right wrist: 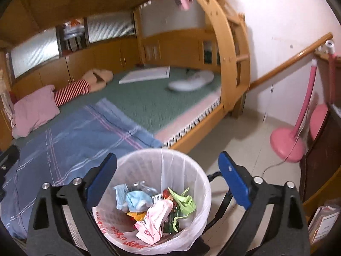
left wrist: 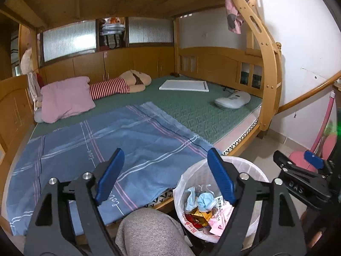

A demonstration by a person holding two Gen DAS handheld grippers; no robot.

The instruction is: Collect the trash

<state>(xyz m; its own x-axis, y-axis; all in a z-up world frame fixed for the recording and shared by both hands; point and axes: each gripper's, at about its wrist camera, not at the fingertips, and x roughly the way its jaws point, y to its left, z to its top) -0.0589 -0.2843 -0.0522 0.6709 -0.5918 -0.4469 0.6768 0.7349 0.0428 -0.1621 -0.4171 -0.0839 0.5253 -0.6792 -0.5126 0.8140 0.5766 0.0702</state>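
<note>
1. While both grippers hang over the lined bin [right wrist: 149, 166], I read the right gripper [right wrist: 168, 172] as released: its blue jaws stand wide apart, nothing between them, directly above the bin mouth.
2. I find the left gripper [left wrist: 166, 170] likewise released and empty, set over the blue sheet [left wrist: 106, 132] and the bin's near rim.
3. I judge the bin stands beside the bed so drops fall straight in; the trash [right wrist: 153, 204] lies heaped at its bottom.
4. Only the right view shows the green wrapper [right wrist: 183, 200]; only the left view shows a grey-clad knee [left wrist: 149, 230].
</note>
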